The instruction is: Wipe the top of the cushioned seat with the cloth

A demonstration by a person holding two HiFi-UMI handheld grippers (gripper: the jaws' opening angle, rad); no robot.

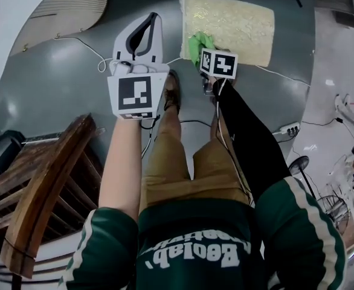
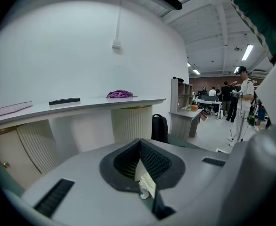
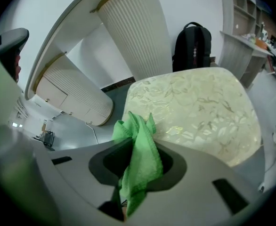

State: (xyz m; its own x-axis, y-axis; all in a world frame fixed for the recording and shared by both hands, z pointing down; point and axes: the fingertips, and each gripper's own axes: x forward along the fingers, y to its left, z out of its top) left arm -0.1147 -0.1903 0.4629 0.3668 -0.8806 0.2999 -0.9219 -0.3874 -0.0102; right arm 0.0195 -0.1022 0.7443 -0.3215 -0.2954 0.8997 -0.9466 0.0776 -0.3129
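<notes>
The cushioned seat [image 1: 237, 26] is a pale yellow pad with a leaf pattern, seen at the top of the head view and filling the right gripper view as the cushioned seat [image 3: 199, 112]. My right gripper [image 1: 198, 48] is shut on a green cloth [image 3: 139, 159], which hangs bunched between its jaws over the seat's near left edge; the green cloth [image 1: 199, 46] shows there from above too. My left gripper [image 1: 142, 38] is held up left of the seat, away from it, its jaws closed together with nothing between them.
A wooden chair [image 1: 38, 192] stands at the lower left. Cables [image 1: 86, 44] trail over the grey floor, and a power strip [image 1: 286, 130] lies at the right. A white curved counter [image 3: 77, 51] and a black backpack [image 3: 193, 44] stand beyond the seat. People stand far off [image 2: 239, 98].
</notes>
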